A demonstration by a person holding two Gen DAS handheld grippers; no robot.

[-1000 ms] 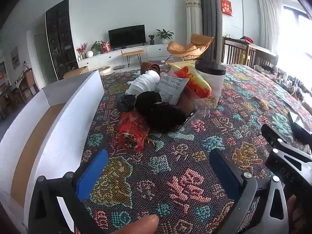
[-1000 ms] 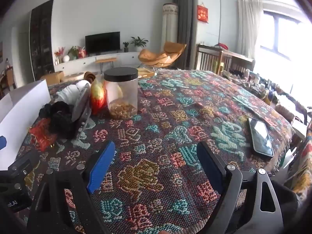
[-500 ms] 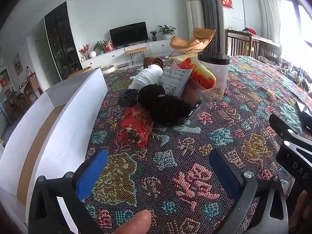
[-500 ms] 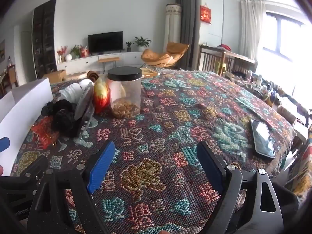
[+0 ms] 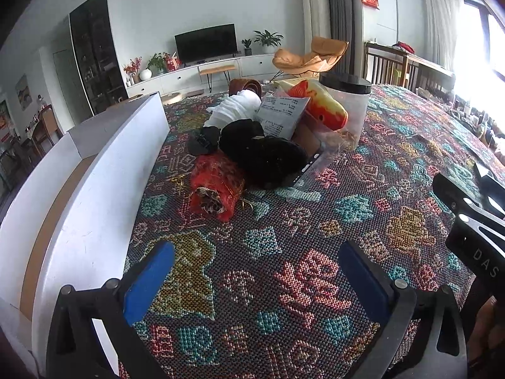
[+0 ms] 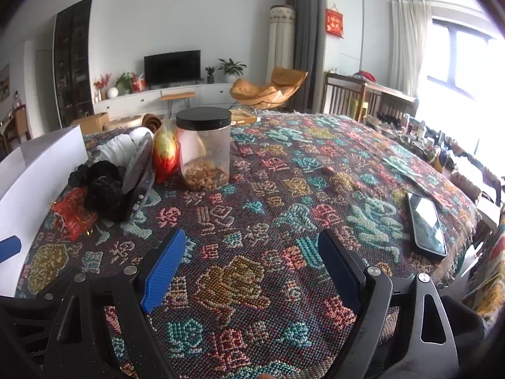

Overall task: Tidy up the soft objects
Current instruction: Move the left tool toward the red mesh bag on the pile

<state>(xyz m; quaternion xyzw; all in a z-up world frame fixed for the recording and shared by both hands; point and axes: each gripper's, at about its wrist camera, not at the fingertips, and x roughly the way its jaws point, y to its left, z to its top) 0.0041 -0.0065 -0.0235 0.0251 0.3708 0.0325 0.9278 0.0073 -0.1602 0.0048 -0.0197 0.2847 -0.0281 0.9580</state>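
Observation:
A pile of soft things lies on the patterned tablecloth: a red rolled cloth [image 5: 216, 186] nearest, black fuzzy items [image 5: 262, 153] behind it, a white rolled cloth [image 5: 235, 109] and a red-yellow plush [image 5: 322, 104] at the back. The pile also shows in the right wrist view, with the red cloth [image 6: 74, 213] and black items [image 6: 101, 183] at the left. My left gripper [image 5: 252, 278] is open and empty, well short of the red cloth. My right gripper [image 6: 252, 260] is open and empty over bare tablecloth.
A white open box [image 5: 94, 170] runs along the table's left side. A clear jar with a black lid [image 6: 203, 150] stands beside the pile. A printed packet [image 5: 282, 115] leans in the pile. A phone [image 6: 426, 224] lies near the right table edge.
Both grippers have pulled back and risen slightly, so the pile looks a little farther off. Both stay open. Nothing on the table has moved.

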